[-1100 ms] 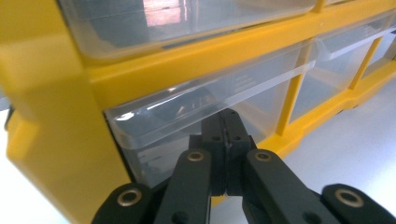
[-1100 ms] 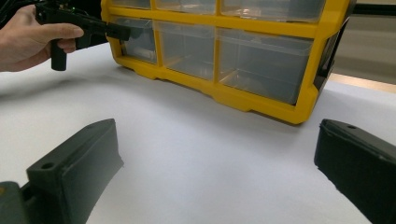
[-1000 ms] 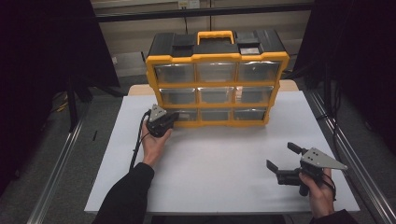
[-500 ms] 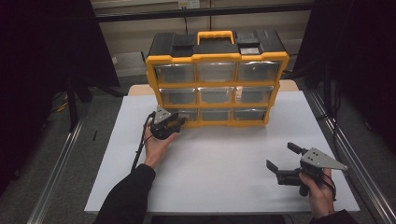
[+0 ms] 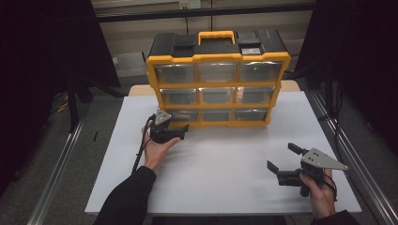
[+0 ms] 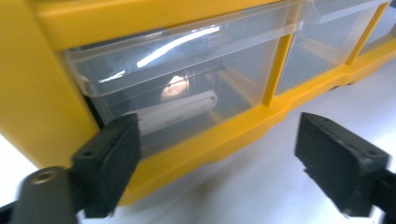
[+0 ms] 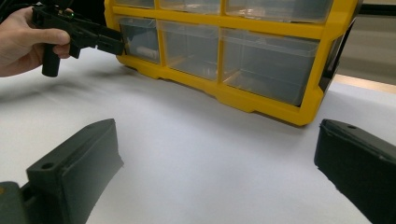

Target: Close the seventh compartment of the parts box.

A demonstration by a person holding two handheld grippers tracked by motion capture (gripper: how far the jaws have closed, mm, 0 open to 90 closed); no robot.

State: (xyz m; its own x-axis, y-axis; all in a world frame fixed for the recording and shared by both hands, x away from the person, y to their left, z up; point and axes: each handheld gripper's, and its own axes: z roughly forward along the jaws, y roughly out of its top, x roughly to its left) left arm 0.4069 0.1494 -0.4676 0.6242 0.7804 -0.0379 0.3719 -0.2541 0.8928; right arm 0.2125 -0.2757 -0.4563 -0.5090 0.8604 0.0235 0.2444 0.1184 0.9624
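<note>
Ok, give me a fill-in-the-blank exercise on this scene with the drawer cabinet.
1. The left gripper is at the cabinet's bottom ____ drawer.
2. The cabinet's handle is ____ in colour.
3. The right gripper has its jaws ____ above the table.
4. The cabinet has ____ rows of drawers.

Missing words: left; yellow; open; three

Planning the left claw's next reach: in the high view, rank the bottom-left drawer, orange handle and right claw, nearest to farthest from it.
1. Bottom-left drawer, right at the left claw.
2. Orange handle, on top of the cabinet, behind.
3. Right claw, across the table's near right side.
</note>
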